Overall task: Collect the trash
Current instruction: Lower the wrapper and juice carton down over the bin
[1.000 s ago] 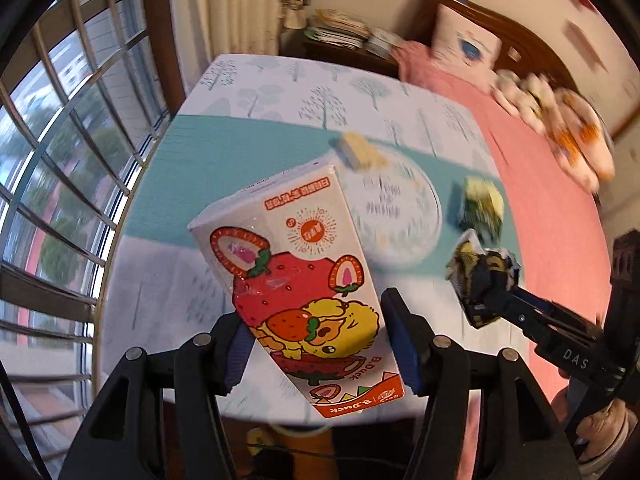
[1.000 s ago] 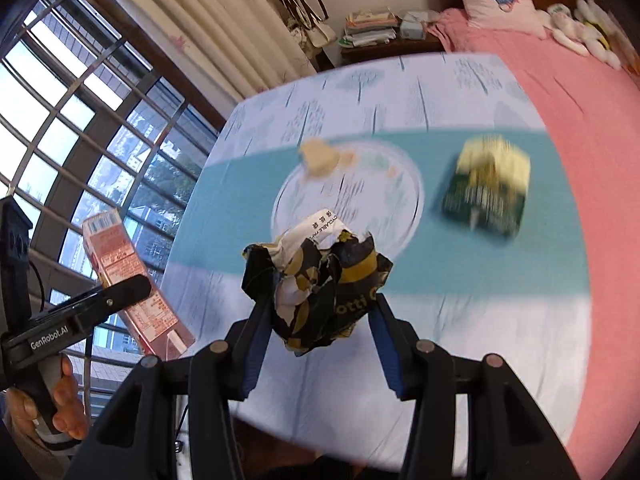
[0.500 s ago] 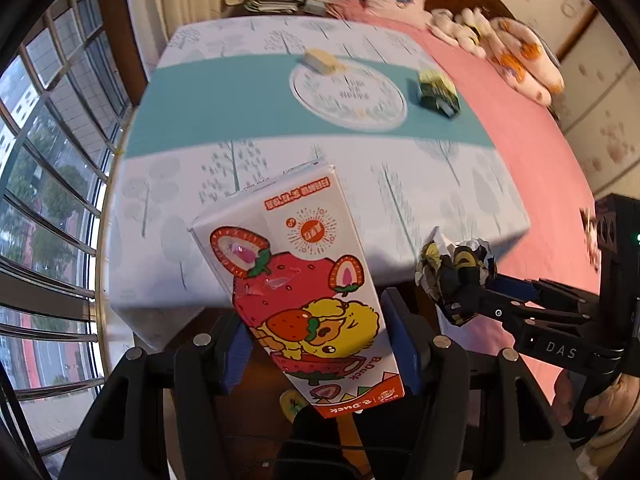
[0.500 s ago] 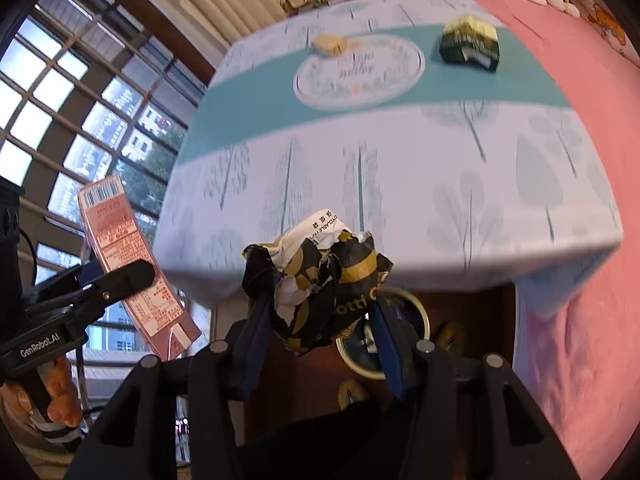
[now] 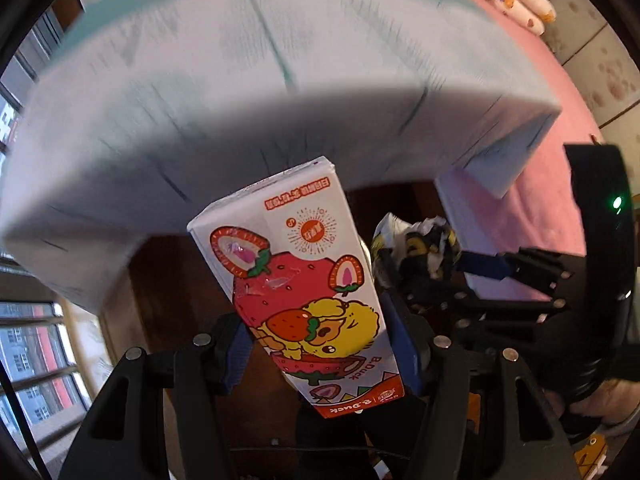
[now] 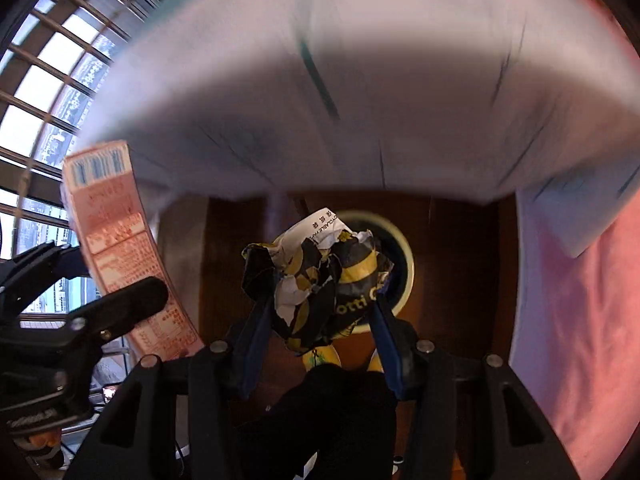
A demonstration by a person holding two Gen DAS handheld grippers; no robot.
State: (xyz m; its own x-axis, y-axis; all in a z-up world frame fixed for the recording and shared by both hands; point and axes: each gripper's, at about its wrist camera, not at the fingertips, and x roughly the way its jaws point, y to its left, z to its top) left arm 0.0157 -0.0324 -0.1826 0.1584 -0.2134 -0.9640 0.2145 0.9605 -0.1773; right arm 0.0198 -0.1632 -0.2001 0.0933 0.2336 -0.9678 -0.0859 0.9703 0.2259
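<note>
The round bin (image 6: 404, 248) stands on the dark wooden floor below the table (image 5: 248, 92) edge; most of its mouth is hidden, so its contents cannot be told. Directly above the bin, the right tongs (image 6: 320, 312) are clenched on a crumpled black-and-yellow wrapper (image 6: 320, 280). Just left of the bin, the left tongs (image 5: 320, 344) grasp a strawberry-print drink carton (image 5: 304, 280), tilted.

The right wrist view alone shows the bin; in the left one the carton covers it. The left wrist view gives the carton's cartoon front, the right one its pink back with a barcode (image 6: 120, 248).

The tablecloth hangs over the table edge beyond the bin. A pink bedspread (image 6: 580, 320) closes the bin's right side, a window (image 6: 44, 92) its left, leaving a narrow strip of floor.
</note>
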